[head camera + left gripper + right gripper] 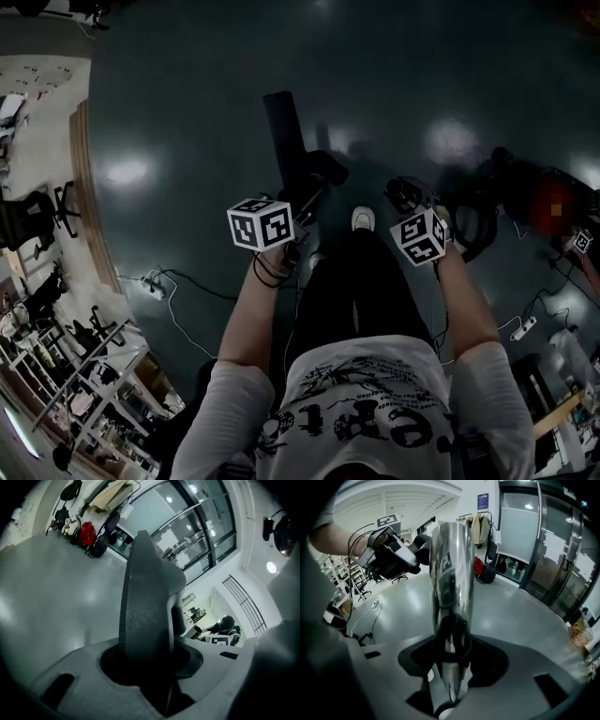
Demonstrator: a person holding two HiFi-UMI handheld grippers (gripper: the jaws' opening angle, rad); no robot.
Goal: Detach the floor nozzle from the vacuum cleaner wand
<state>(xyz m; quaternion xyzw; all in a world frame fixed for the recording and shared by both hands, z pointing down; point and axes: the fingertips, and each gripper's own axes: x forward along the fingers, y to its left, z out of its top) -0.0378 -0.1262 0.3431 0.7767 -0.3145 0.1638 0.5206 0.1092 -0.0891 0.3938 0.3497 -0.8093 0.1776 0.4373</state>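
In the head view the black floor nozzle (pixel 284 127) lies on the dark floor ahead of my feet. My left gripper (pixel 305 208) reaches down to its neck. In the left gripper view a dark grey textured part of the nozzle (pixel 145 602) stands between the jaws of the left gripper (pixel 150 665), which are shut on it. My right gripper (pixel 410 197) is lowered to the right. In its own view the shiny metal wand (pixel 452 569) runs up between the jaws of the right gripper (pixel 450 660), which are shut on it. The left gripper (pixel 391 555) shows beyond the wand, at the upper left.
White cables and a power strip (pixel 155 284) lie on the floor at the left. A dark machine with a hose (pixel 487 202) sits on the floor to the right. Office chairs (pixel 37 211) and shelves line the left edge. Glass doors (pixel 534 536) stand beyond the wand.
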